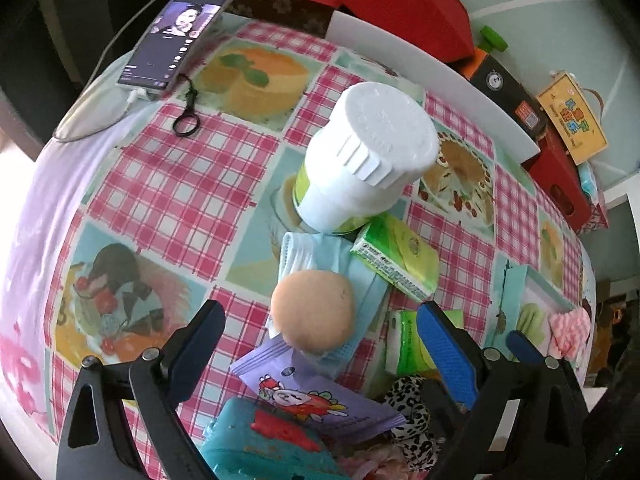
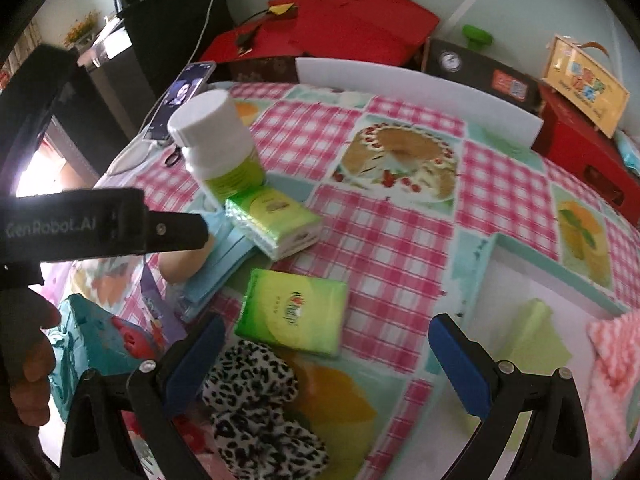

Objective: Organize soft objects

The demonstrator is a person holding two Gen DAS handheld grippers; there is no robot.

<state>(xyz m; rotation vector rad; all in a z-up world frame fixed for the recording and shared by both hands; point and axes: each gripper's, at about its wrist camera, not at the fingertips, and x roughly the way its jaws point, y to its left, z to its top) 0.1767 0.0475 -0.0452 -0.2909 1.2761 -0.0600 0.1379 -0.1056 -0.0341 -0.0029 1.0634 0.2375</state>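
Both grippers stand wide and empty over a heap of soft things on the checked tablecloth (image 2: 400,232).

Nearest the left gripper (image 1: 320,336), under its jaws, lie a teal pouch (image 1: 256,440) and a purple sachet (image 1: 316,396), overlapping. Just ahead of its fingertips, a round tan sponge (image 1: 314,310) sits on folded blue face masks (image 1: 360,276). It looks the likeliest next pick, since it lies uppermost and free.

Between the jaws of the right gripper (image 2: 324,348), close in, is a leopard-print scrunchie (image 2: 256,392). Just beyond that is a green tissue pack (image 2: 292,314), lying flat and apart from the rest. A second tissue pack (image 2: 276,220) lies farther off, touching the foot of a white-capped bottle (image 2: 218,144). The bottle is hard, and I'd guess it stays out of the sorting.

To the right gripper's right sits a shallow box with a teal rim (image 2: 560,272). It holds a pale green square piece (image 2: 532,340) and a pink-and-white cloth (image 2: 616,360), so it is probably the collecting place. Most soft items are still outside it.

Beyond the left gripper, at the cloth's far edge, a phone (image 1: 180,36) lies plugged in.
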